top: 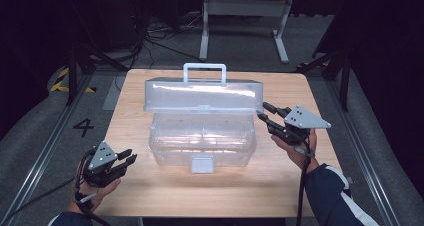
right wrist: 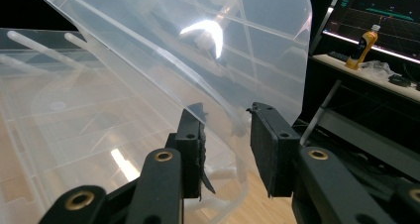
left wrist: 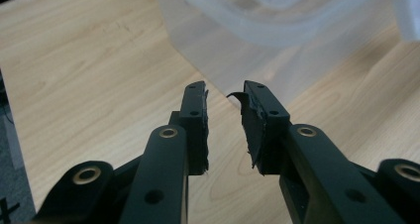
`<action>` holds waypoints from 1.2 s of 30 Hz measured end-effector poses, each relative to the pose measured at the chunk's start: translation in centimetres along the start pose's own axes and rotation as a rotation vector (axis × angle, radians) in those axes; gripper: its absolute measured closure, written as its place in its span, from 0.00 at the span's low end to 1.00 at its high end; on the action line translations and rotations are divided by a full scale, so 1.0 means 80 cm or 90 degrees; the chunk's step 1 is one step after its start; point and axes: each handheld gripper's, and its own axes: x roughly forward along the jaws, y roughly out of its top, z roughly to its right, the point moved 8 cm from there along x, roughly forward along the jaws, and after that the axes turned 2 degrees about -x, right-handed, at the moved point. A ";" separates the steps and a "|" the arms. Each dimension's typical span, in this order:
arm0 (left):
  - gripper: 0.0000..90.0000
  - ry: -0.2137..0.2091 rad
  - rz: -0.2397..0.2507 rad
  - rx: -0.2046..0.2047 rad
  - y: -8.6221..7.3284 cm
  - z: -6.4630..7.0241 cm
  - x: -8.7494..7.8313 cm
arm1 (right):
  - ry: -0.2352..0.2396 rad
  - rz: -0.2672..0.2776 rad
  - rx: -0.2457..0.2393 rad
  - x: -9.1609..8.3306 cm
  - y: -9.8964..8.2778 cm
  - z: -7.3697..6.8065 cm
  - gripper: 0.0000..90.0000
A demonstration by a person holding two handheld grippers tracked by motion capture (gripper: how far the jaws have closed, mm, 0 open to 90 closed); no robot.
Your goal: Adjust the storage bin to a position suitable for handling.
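Observation:
A clear plastic box [top: 165,156] stands open in the middle of the wooden table. Its lid [top: 200,93] is raised nearly upright at the back, handle [top: 204,68] on top, and a latch tab [top: 202,163] hangs at the front. My right gripper [top: 263,111] is at the lid's lower right corner. In the right gripper view the lid [right wrist: 198,45] has its rim between the pads, and the right gripper [right wrist: 225,117] is shut on it. My left gripper [top: 129,156] sits low at the box's front left. It is open and empty [left wrist: 225,92], pointing at the box wall [left wrist: 257,50].
Bare table top [top: 200,196] lies in front of the box and at both sides. A white metal stand [top: 245,16] and cables are on the floor behind. Off to the side, a yellow bottle [right wrist: 364,45] stands on a shelf under a screen [right wrist: 381,11].

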 end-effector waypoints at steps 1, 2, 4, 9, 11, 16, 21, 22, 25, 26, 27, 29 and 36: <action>0.79 -0.001 -0.009 0.001 -0.006 0.001 0.003 | -0.004 0.001 -0.003 0.001 0.001 0.001 0.74; 0.78 0.005 -0.023 0.006 -0.012 0.000 0.005 | -0.008 0.001 -0.005 0.003 0.003 0.003 0.74; 0.77 0.004 -0.035 0.006 -0.021 0.001 0.010 | -0.014 0.005 -0.001 0.005 0.006 0.005 0.74; 0.72 0.005 -0.063 0.013 -0.039 0.001 0.020 | -0.024 0.014 0.015 0.011 0.009 0.010 0.73; 0.69 -0.001 -0.067 0.015 -0.044 0.001 0.025 | -0.031 0.018 0.018 0.014 0.011 0.012 0.73; 0.65 -0.016 -0.086 0.018 -0.052 0.004 0.030 | -0.045 0.019 0.021 0.017 0.015 0.016 0.74; 0.58 -0.036 -0.095 0.002 -0.059 0.006 0.038 | -0.061 0.023 0.020 0.021 0.021 0.021 0.76; 0.58 -0.047 -0.097 -0.010 -0.062 0.007 0.040 | -0.068 0.023 0.018 0.023 0.024 0.024 0.76; 0.55 -0.061 -0.101 -0.012 -0.065 0.009 0.044 | -0.082 0.026 0.013 0.027 0.029 0.028 0.78; 0.55 -0.064 -0.103 -0.023 -0.068 0.010 0.046 | -0.087 0.027 0.013 0.028 0.030 0.030 0.79; 0.55 -0.063 -0.111 -0.019 -0.070 0.010 0.047 | -0.090 0.026 0.011 0.029 0.031 0.031 0.80; 0.55 -0.066 -0.106 -0.019 -0.070 0.010 0.047 | -0.094 0.028 0.013 0.030 0.032 0.033 0.81; 0.54 -0.073 -0.090 -0.009 -0.072 0.000 0.046 | -0.114 0.025 0.007 0.037 0.038 0.044 0.91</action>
